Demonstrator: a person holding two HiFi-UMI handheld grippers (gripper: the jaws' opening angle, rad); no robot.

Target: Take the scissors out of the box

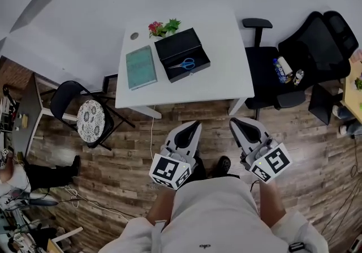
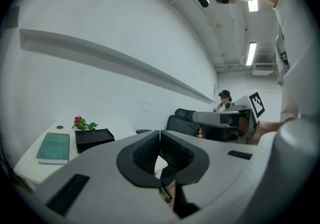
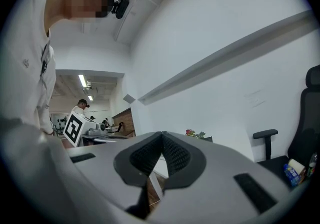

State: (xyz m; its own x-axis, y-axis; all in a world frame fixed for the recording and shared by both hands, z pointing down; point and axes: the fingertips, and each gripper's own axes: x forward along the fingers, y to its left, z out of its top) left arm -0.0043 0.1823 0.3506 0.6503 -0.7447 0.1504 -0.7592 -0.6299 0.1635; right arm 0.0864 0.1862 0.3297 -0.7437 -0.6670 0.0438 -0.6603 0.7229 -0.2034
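The scissors (image 1: 184, 64) are lying flat inside the open black box (image 1: 195, 48) on the white worktop (image 1: 226, 59). Their blades are pointing left and their blue handles are pointing right. Nothing else is showing in the box. It is sitting well ahead of both grippers. The left gripper (image 1: 194, 126) is hovering almost straight in line with it, so it looks nearer. The right gripper (image 1: 236, 123) is hovering off to the side. Both are pinching together on nothing.

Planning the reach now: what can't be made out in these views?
Scissors: head view, too small to tell blades open or closed.
Inside of the black box: left gripper view, its near wall hides the scissors.
Table: right gripper view, the shut right tool covers most of it; only the flowers show.
Book cover: head view, print too small.
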